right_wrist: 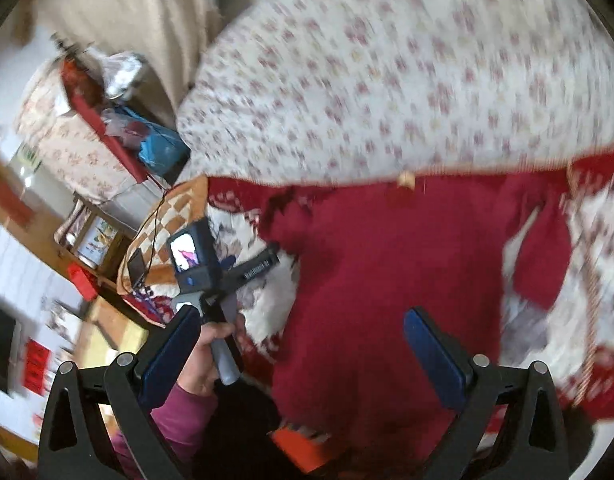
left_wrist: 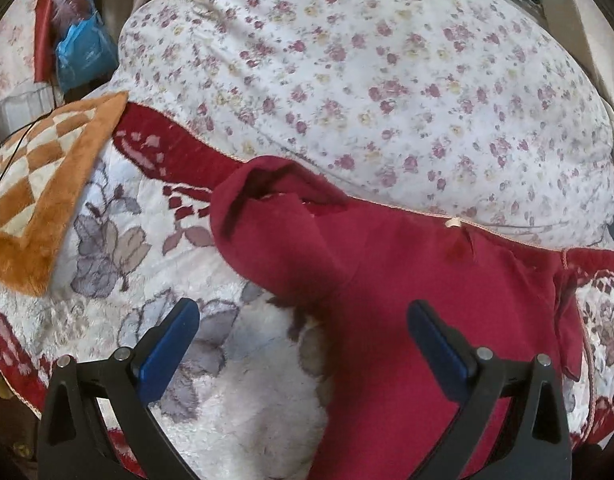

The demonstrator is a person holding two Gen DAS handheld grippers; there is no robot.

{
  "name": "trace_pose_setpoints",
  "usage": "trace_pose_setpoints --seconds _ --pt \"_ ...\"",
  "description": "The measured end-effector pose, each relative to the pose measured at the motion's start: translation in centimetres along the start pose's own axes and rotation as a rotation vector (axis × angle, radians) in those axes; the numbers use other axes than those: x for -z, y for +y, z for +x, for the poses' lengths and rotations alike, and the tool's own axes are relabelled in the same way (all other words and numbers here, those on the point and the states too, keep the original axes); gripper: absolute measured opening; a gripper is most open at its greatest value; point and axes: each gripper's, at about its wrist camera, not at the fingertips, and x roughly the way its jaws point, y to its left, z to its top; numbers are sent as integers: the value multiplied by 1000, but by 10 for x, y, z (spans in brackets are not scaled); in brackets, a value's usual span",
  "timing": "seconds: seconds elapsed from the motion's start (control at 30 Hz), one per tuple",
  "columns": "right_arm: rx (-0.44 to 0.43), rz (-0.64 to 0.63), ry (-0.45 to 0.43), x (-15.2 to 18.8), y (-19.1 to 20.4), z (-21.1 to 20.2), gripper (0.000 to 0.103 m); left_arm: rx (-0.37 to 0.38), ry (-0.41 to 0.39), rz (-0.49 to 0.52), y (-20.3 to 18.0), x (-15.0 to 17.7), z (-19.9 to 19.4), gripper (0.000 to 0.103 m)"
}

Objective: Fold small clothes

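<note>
My left gripper [left_wrist: 303, 320] hangs just above the red garment [left_wrist: 407, 300], jaws wide apart and holding nothing; my right gripper [right_wrist: 301, 330] is likewise spread and empty over it. The garment lies on the bed's plush blanket [left_wrist: 119, 248], its sleeve [left_wrist: 267, 216] folded over, below the floral duvet [left_wrist: 347, 72]. I judge a careless pinch could snag the blanket too.
</note>
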Motion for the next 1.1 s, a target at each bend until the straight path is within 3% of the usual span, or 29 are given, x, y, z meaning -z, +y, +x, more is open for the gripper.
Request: trace_pose_setpoints --seconds 0.13,0.37,0.6,0.87,1.1 --pt "137 -99 -71 -1 -6 15 103 -6 -20 12 -7 2 -4 103" --pt "377 -141 -31 0 -53 126 103 -82 -47 88 -16 9 -1 103" --pt "356 11 -27 -7 -91 195 103 -33 -35 102 -17 12 13 103" --pt "401 19 3 -4 -96 236 103 -42 22 83 -15 10 37 103" --pt "392 -8 35 -5 -95 258 103 -71 16 92 -20 7 46 103"
